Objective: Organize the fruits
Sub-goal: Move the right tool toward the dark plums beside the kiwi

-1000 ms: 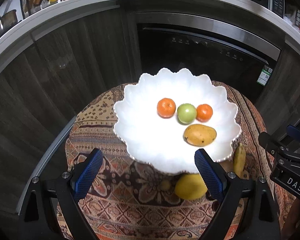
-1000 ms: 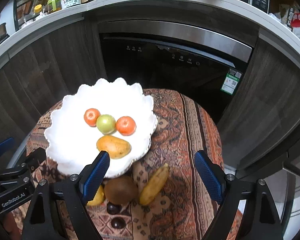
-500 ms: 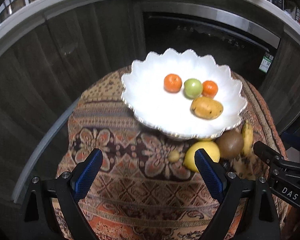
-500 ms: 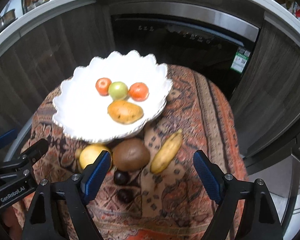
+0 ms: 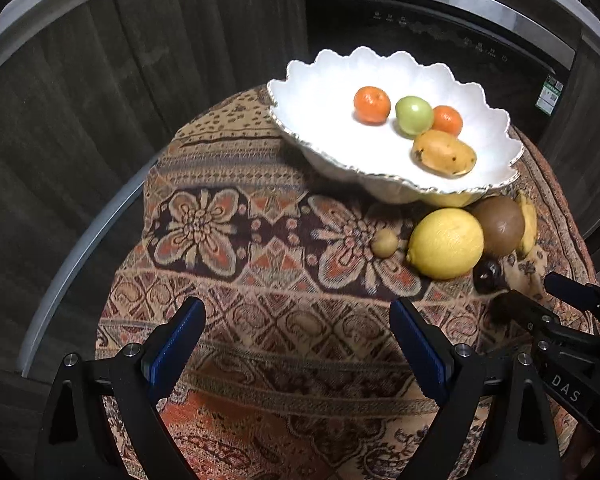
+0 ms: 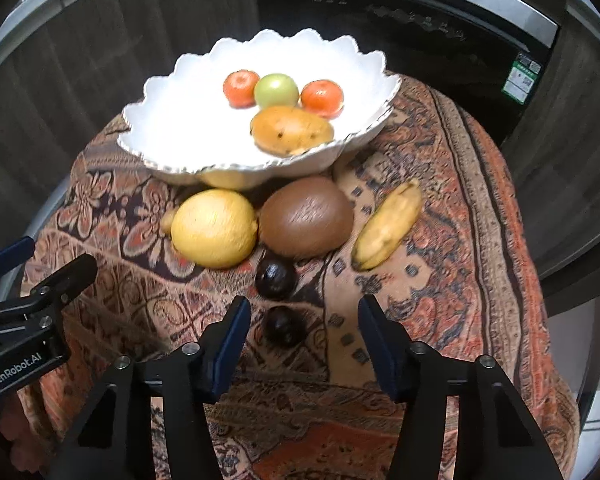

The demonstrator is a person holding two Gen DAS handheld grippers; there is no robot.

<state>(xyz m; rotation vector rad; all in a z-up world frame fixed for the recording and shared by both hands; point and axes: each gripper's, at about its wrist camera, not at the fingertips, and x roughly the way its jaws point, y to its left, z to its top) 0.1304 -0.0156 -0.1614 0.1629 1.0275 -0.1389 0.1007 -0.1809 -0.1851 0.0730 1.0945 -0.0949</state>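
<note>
- Right gripper (image 6: 302, 322) closing, jaws not yet pressing anything; nearer dark plum (image 6: 283, 326) lying between the blue pads, low centre of the right wrist view.
- Left gripper (image 5: 296, 336) wide apart and empty over bare patterned cloth (image 5: 228, 280), lower centre of the left wrist view.
- Plum: probably light, smooth and a little slippery, soft enough to bruise; best taken across its widest middle with a gentle squeeze.
- Second dark plum (image 6: 276, 279) just above the first, close enough to get nudged; likely to roll on the cloth.
- Lemon (image 6: 214, 228) and brown kiwi-like fruit (image 6: 306, 216) touching side by side, mid-frame, right under the bowl's near rim; firmer, heavier, needing a wider grip.
- Banana (image 6: 388, 232) lying apart at centre right, soft, best gripped across its middle.
- Tiny tan fruit (image 5: 385, 243) just left of the lemon in the left wrist view.
- White scalloped bowl (image 6: 172, 80) in upper centre, probably fragile, already holding two oranges, a green fruit and a mango (image 6: 292, 130); free space on its left half.
- Table edge curving off at right and left; open cloth at lower right for manoeuvre.
</note>
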